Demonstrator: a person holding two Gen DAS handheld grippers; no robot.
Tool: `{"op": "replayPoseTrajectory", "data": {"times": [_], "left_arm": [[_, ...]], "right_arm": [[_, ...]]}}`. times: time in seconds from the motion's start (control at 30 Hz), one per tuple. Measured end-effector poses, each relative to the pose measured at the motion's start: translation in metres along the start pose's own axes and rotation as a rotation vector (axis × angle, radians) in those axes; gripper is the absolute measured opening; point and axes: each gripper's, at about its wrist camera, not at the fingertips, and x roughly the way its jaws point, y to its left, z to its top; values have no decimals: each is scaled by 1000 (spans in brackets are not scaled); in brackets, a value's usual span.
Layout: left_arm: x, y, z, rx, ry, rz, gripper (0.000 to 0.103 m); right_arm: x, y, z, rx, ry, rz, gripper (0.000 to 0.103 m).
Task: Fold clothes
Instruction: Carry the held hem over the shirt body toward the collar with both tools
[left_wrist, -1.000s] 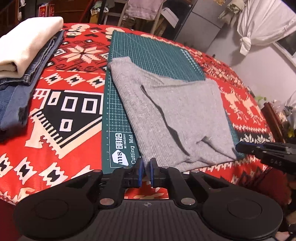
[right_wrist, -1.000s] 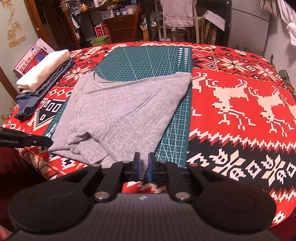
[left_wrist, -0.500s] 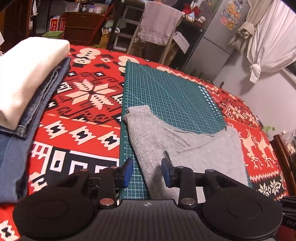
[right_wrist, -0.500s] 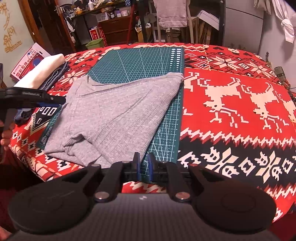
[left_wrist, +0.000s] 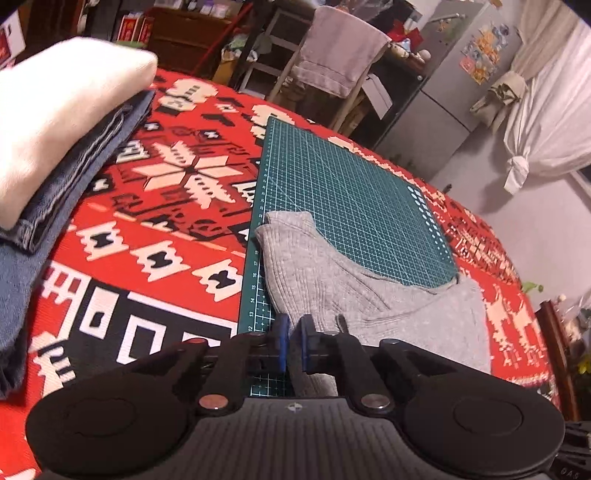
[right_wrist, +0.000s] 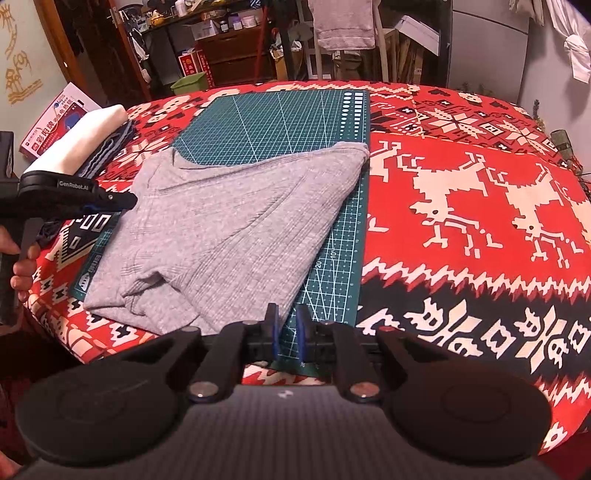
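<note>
1. Left wrist view, lower centre of the frame: left gripper (left_wrist: 291, 345), blue-padded black fingers nearly together with only a narrow slit between, at the left edge of the grey ribbed knit garment (left_wrist: 369, 295); whether cloth is pinched there cannot be told.
2. Same view, centre to lower right: grey garment lying partly folded on the dark green gridded cutting mat (left_wrist: 354, 206), one rounded corner pointing to the mat's left border.
3. Same view, upper left: folded cream-white cloth (left_wrist: 62, 110) stacked on folded blue denim (left_wrist: 48, 206), both resting on the red patterned tablecloth (left_wrist: 155, 236), well apart from the mat.
4. Right wrist view, lower centre: right gripper (right_wrist: 285, 332), blue-padded fingers slightly apart, nothing between them, hovering near the front edge of the mat (right_wrist: 332, 266) just beside the garment's lower right edge.
5. Same view, centre left: grey garment (right_wrist: 229, 229) spread slantwise over the mat, lower left corner overhanging onto the tablecloth (right_wrist: 461, 221).
6. Same view, left edge: left gripper (right_wrist: 125, 201) with tips at the garment's left side, held by a person's hand (right_wrist: 22, 258).
7. Same view, upper left: cream cloth (right_wrist: 81, 136) on denim (right_wrist: 110, 146).
</note>
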Motion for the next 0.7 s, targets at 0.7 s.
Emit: {"op": "replayPoseTrajectory", "data": {"times": [0.7], "left_arm": [[-57,-11,30,81,-128,-17,4]], "right_arm": [[4,16,13,-29,-22,21,11]]}}
